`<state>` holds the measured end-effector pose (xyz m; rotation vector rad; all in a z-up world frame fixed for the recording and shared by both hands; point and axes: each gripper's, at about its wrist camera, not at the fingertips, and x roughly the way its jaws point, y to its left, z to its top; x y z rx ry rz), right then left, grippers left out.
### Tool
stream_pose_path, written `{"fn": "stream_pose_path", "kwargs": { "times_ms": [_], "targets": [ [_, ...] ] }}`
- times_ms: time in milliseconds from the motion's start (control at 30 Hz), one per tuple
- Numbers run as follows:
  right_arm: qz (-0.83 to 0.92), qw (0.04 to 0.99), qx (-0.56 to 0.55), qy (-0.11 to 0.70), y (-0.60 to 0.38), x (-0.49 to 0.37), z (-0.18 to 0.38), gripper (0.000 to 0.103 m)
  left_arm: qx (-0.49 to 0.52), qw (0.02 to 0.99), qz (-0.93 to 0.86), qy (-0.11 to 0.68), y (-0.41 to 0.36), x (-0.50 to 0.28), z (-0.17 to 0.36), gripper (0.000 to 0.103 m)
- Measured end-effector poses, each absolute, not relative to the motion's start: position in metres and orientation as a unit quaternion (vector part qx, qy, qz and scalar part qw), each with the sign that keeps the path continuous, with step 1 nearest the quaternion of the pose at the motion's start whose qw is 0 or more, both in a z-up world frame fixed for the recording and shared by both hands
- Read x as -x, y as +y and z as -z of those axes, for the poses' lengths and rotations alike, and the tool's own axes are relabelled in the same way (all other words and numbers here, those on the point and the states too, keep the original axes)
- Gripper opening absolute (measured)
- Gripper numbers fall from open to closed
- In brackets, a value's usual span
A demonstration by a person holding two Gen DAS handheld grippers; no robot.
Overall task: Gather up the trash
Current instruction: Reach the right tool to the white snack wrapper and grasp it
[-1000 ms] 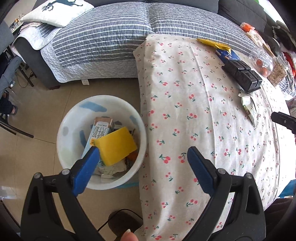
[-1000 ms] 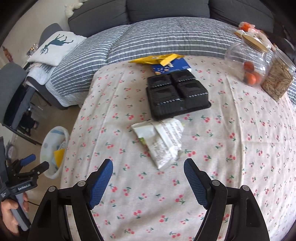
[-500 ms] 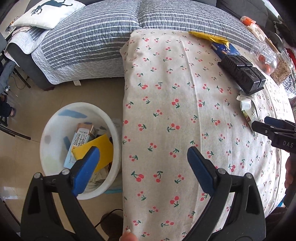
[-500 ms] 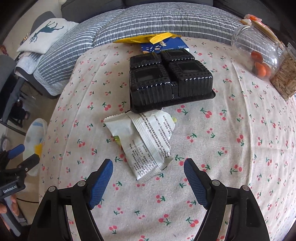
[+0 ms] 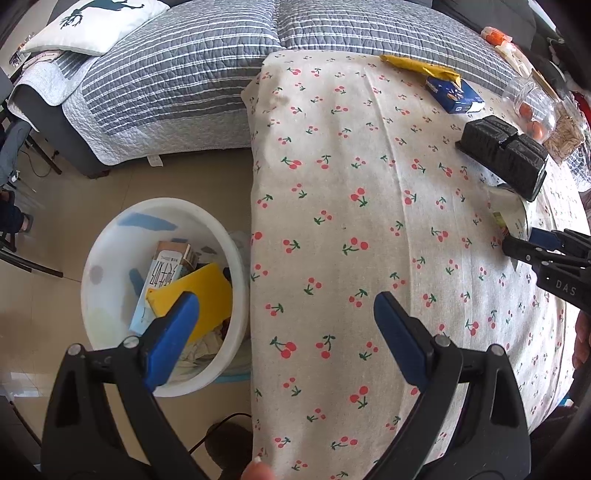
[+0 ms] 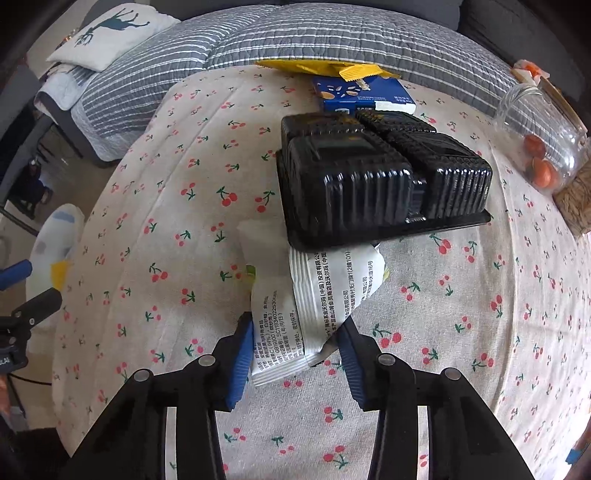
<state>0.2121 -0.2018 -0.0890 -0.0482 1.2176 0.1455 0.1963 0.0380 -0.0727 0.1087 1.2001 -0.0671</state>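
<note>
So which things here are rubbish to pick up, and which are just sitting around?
Rubbish job:
- crumpled white printed wrapper, between the closing right gripper
- upturned black plastic tray
- torn yellow wrapper
- white round bin

Probably just lying about:
- clear glass jar
- blue box
- deer cushion

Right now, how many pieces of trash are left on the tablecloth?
4: white wrapper between the closing right claw fingers; black tray behind it; blue box and yellow wrapper at the far edge. The tray may hide more.

Crumpled white wrapper, flat on cloth, touching black tray
</note>
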Motion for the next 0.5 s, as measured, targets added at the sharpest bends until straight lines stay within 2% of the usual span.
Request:
{"fn": "stream_pose_path", "kwargs": {
  "times_ms": [500],
  "targets": [
    [-0.079, 0.814, -0.013, 0.576, -0.28, -0.148, 0.049, 0.043, -0.022, 0.834, 0.068, 0.546, -0.03, -0.207, 0.059, 0.095]
  ]
}}
